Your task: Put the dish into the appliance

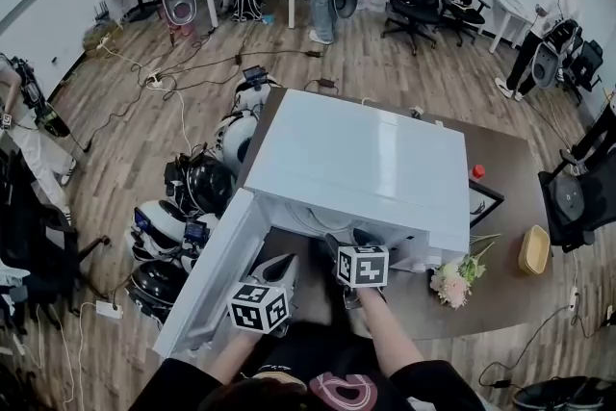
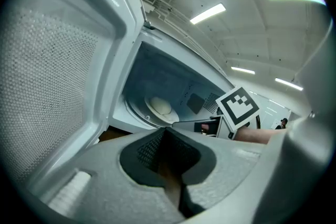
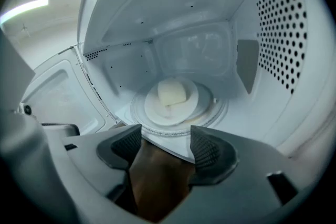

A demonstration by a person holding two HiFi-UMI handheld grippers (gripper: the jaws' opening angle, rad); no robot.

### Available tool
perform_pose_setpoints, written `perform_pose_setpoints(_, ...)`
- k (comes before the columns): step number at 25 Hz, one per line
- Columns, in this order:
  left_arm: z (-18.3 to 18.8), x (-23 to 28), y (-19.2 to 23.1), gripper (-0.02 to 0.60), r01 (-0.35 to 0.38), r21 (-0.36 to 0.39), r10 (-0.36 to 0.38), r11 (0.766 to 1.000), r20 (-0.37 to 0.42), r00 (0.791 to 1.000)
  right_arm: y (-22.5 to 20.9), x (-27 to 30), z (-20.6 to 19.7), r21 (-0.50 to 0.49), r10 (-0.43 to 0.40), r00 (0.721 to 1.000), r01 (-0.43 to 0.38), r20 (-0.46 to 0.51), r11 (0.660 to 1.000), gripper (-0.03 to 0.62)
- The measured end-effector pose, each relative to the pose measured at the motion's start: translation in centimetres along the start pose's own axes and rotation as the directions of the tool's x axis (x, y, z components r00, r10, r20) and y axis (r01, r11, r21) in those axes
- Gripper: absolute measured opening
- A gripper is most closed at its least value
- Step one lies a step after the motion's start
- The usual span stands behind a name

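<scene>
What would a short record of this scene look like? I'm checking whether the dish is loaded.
appliance: white microwave on brown table, door open
dish: inside on the turntable, pale food on it
right gripper: open, empty, facing the cavity
left gripper: shut, empty, by the door
task: dish appears placed

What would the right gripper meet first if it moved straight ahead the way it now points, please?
The right gripper, jaws open and empty, would likely reach the round white plate holding a pale lump of food, on the glass turntable inside the white microwave oven; depth is unclear.
</scene>
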State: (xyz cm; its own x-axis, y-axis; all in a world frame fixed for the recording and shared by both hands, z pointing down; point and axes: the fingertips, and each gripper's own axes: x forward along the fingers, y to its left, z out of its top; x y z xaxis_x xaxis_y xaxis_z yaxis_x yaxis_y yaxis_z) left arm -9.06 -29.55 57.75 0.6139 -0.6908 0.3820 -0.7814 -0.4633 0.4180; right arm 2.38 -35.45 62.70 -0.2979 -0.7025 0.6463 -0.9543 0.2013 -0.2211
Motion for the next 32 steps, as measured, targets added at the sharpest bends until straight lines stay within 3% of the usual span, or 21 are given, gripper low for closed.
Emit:
perform_pose_setpoints(6, -0.3, -0.1, -0.7, 0.009, 0.008, -0.012, -0.008, 1.000, 0.004, 1.000, 0.4, -2.1, -0.4, 0.069, 0.085, 0.995, -0.089, 0.055, 0.994, 0.302)
perform_pose_setpoints(8, -0.5, -0.1, -1.2, 0.009, 0.011, -0.012, -0.011, 1.000, 0.000, 1.000, 0.1, -3.2, -0.3, 0.075, 0.082, 0.993, -0.089, 0.087, 0.993, 0.267)
perform_pose_setpoints(18, -1.5, -0.4, -4.1, 0.009, 0.003, -0.020, -0.002, 1.000, 0.018, 1.000, -0.5, -8.7, -1.1, 0.048, 0.065, 0.983, -0.074, 0.171, 0.996, 0.218)
perform_pose_setpoints(24, -2.3, -1.0, -6.9, 0.009, 0.015, -0.062, -0.012, 0.998, 0.059, 0.998, -1.8, -12.4, -3.4, 0.070, 0.012, 0.977, -0.028, 0.213, 0.997, 0.099)
perform_pose_setpoints(32, -4.5, -2.0, -11.1, 0.009, 0.004, -0.022, -0.003, 1.000, 0.068, 0.998, -2.9, -17.0, -5.6, -0.032, -0.047, 0.960, 0.058, 0.276, 0.998, 0.042)
